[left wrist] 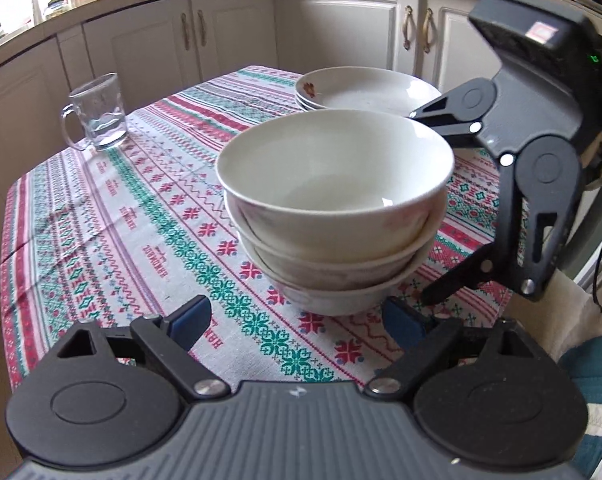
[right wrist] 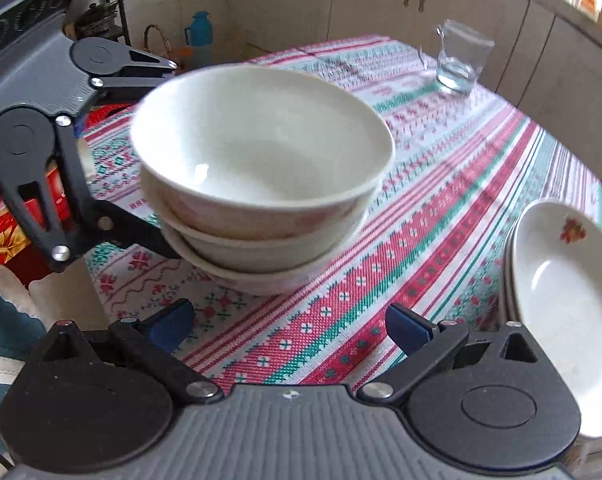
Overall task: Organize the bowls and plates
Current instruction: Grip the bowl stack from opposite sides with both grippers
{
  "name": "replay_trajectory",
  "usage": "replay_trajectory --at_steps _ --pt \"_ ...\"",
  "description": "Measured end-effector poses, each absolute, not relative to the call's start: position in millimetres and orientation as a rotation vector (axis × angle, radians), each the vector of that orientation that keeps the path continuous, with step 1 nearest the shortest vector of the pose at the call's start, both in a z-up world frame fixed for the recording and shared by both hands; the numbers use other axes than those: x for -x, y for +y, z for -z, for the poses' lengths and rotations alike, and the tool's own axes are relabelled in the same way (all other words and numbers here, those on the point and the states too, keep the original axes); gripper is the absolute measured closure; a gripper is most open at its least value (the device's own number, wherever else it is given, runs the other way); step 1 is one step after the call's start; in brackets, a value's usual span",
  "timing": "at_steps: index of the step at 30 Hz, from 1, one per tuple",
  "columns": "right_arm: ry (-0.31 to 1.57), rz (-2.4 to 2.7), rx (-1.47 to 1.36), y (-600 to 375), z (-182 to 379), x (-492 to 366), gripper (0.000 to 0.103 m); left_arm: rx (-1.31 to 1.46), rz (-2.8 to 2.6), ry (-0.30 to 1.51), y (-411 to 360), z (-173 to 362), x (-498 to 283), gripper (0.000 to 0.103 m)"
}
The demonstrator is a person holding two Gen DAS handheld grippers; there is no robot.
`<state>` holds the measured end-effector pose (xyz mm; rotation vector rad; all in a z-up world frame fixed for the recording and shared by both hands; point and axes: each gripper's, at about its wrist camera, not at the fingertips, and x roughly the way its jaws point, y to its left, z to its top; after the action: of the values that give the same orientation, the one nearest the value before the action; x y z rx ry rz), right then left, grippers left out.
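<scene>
Three white bowls are nested in a stack on the patterned tablecloth. A stack of shallow white plates with a red flower print lies past them. My left gripper stands open just short of the stack's foot, its blue pads apart from the bowls. My right gripper is open too, with one finger level with the top rim and one down by the bottom bowl. Neither holds anything.
A glass mug stands near the far table edge. Beige cabinets line the walls behind. A red box and a blue thermos sit off the table. A person's sleeve shows at the near side.
</scene>
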<state>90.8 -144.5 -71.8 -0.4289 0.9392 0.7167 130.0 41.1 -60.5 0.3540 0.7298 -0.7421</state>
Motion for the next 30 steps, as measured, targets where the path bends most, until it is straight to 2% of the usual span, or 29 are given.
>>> replay_trajectory --at_steps 8,12,23,30 --pt "0.874 -0.72 0.386 -154 80 -80 0.0 -0.361 0.794 0.746 40 67 -138 0.011" --pt "0.901 -0.719 0.399 -150 78 -84 0.0 -0.371 0.832 0.747 41 69 -143 0.011" --pt "0.8 -0.89 0.535 -131 57 -94 0.0 -0.461 1.021 0.691 40 55 -154 0.011" --pt "0.814 -0.95 0.553 -128 54 -103 0.005 -0.463 1.08 0.706 41 58 -164 0.014"
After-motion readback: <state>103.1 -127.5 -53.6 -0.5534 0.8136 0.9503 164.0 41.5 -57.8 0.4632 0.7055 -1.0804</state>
